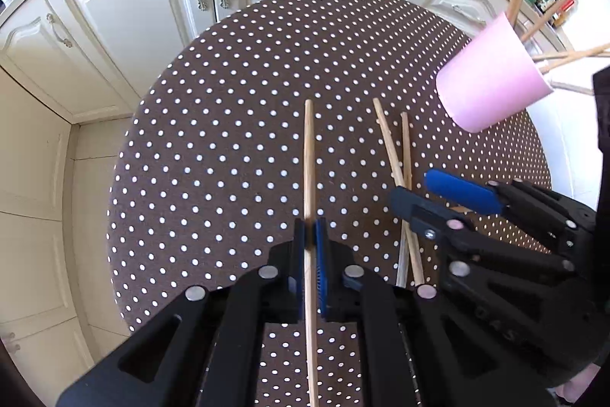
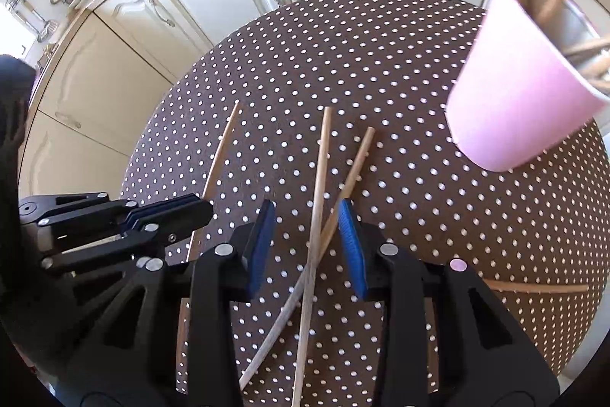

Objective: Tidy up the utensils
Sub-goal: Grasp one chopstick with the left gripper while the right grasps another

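Note:
My left gripper (image 1: 309, 235) is shut on a wooden chopstick (image 1: 309, 159) that runs straight ahead over the brown polka-dot table (image 1: 228, 102). In the right wrist view the left gripper (image 2: 198, 210) shows at the left with that chopstick (image 2: 221, 155) sticking out past it. My right gripper (image 2: 307, 205) stands open over two crossed chopsticks (image 2: 322, 155), which lie between its blue pads (image 2: 263, 235) without being pressed. The left wrist view shows the right gripper (image 1: 415, 187) over that crossed pair (image 1: 389, 140). A pink cup (image 2: 507, 102) holding several chopsticks stands at the right.
The pink cup (image 1: 484, 82) stands near the table's right edge. One more chopstick (image 2: 533, 288) lies at the right behind my right gripper, and another (image 2: 182, 323) shows under the left finger. Cream kitchen cabinets (image 1: 152, 6) lie beyond the far edge of the round table.

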`<state>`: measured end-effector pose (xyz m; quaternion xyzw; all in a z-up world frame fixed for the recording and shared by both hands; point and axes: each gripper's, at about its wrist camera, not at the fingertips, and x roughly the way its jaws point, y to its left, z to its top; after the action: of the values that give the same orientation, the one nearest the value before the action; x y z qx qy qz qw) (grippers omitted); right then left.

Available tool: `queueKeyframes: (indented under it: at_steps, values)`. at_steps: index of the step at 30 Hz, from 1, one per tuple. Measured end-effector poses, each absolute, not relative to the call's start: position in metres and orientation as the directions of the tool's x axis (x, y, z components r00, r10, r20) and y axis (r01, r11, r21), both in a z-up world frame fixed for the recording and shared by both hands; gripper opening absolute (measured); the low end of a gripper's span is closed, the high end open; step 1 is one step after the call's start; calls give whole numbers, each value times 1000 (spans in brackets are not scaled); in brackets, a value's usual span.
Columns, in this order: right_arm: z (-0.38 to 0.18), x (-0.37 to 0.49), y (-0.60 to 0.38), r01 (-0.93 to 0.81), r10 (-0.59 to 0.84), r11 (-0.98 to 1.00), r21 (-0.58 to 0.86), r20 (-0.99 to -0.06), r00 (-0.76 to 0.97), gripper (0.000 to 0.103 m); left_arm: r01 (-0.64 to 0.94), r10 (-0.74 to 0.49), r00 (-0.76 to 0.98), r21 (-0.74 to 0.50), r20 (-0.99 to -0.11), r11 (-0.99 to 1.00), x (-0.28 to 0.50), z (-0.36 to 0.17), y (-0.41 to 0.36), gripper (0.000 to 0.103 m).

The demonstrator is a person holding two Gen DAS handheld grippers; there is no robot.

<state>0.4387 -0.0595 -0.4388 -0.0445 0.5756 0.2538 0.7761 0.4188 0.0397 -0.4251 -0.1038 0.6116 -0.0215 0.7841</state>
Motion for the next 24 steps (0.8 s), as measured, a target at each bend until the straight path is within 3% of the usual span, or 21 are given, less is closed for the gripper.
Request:
queueKeyframes:
  at_steps: [10,14,24]
  values:
    - [-451,452,-50,-448,311,870,205,-934,177,29,-98,-169,251,-199,-953,975,421,-426,38,6]
    - [-451,457,-48,-454,302,869,197,-938,171,17,-93,-171,251,-200,-953,975,423,-426,34,6]
    - [-464,462,-27,-486,239,862,145,-961,138,8,-88,-172,250,-200,-953,976,427,-426,34,6]
